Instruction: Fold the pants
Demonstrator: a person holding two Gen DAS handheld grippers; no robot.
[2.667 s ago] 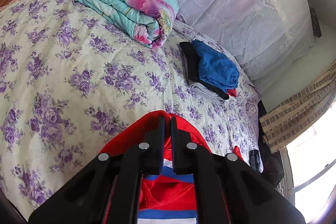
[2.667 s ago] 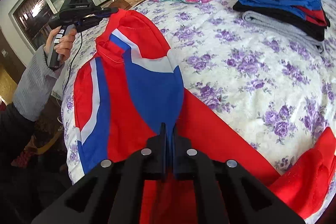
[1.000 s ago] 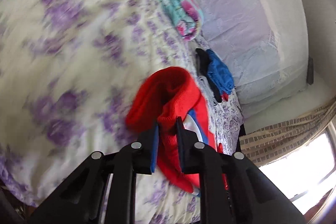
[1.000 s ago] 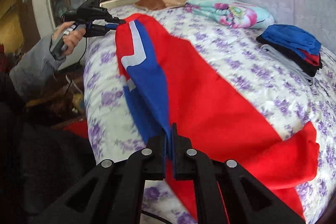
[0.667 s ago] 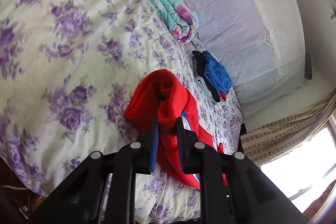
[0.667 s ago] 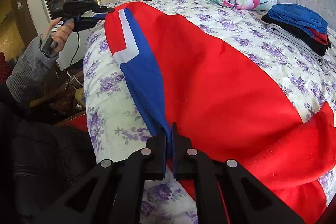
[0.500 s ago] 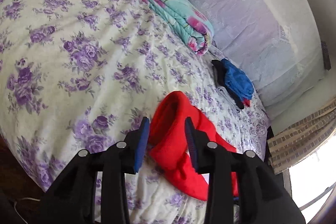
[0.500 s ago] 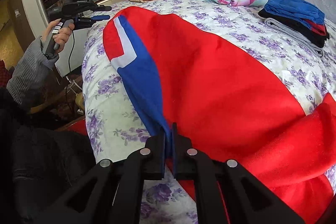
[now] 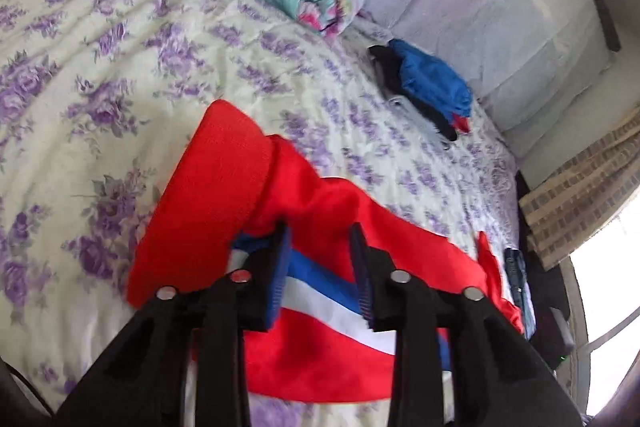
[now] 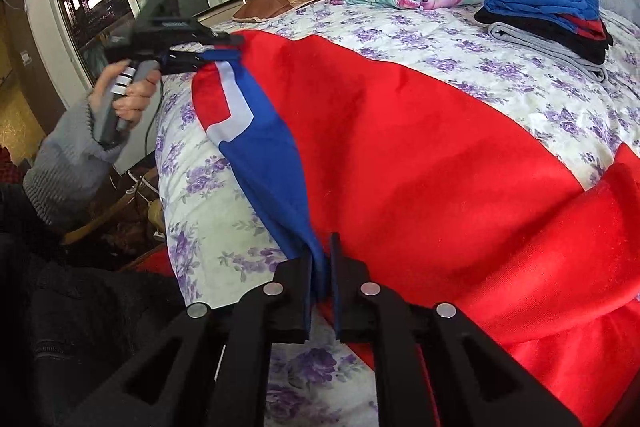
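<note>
red/blue/white pants spread flat across the floral bed, left hand-held gripper jaws apart over the waistband, just been closing, nothing pinched, right hand-held gripper barely parted w/ blue pant edge between, folded clothes stack further up the bed

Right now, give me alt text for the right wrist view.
The right gripper, jaws just easing open, pinches the blue edge of red pants spread on a floral bed. At the far end the left gripper, jaws just closing, is at the striped corner.
</note>
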